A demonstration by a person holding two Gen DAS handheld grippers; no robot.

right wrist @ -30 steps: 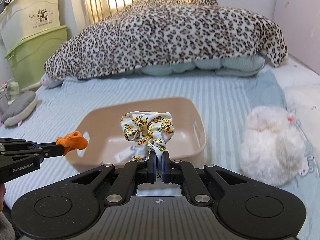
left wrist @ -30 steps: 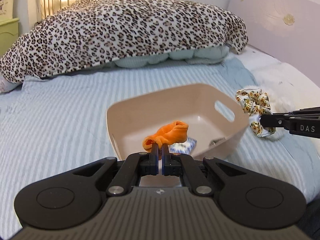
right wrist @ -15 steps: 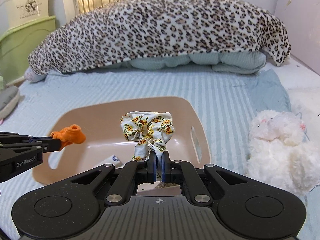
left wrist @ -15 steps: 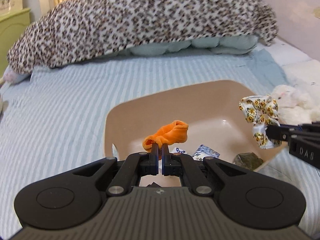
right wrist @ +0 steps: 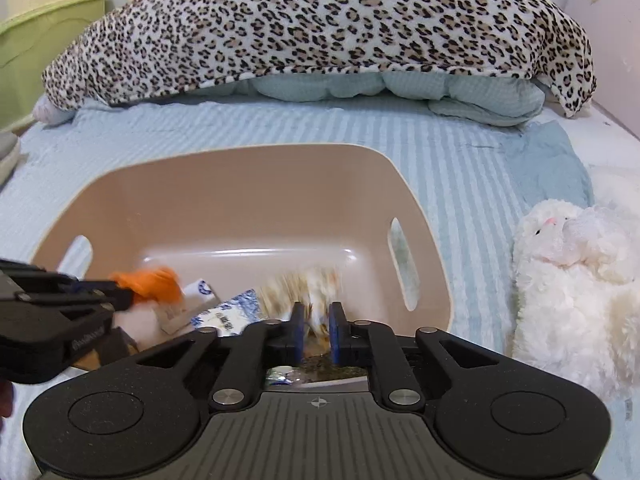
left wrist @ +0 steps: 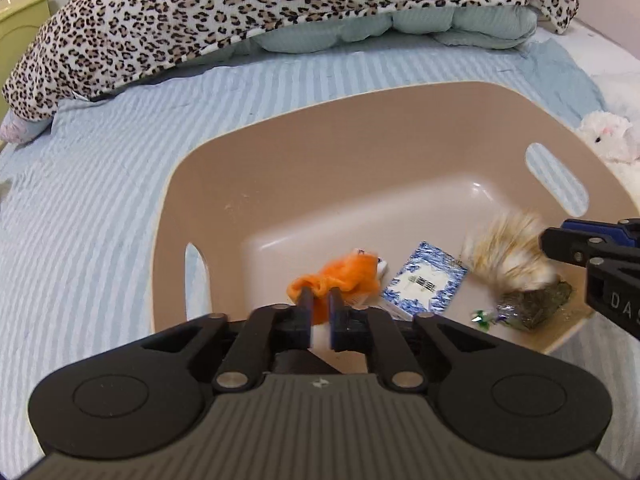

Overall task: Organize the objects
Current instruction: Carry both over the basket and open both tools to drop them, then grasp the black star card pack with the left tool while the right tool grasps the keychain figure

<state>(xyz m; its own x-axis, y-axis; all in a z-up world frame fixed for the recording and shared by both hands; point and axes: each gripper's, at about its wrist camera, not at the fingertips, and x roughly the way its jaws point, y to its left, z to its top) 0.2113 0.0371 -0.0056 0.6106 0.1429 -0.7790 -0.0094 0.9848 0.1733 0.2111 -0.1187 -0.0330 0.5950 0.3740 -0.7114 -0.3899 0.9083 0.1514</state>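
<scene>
The left gripper has its jaws parted a little, with the orange scrunchie loose just ahead of its fingertips, lying low inside the bin near the left handle slot. The right gripper is likewise released, jaws slightly apart; the floral scrunchie sits just beyond its tips as a motion-blurred smear, so whether it touches the bin floor cannot be told. In the left view that same scrunchie shows blurred beside the right gripper's tip, over a dark foil packet. Between the two scrunchies, on the bin floor, lie a blue-and-white sachet and a small white packet, the latter partly under the orange one. The bin rests on a striped blue bed. A white plush toy lies on the bed just right of the bin. Beyond, a leopard blanket covers pale green pillows.
</scene>
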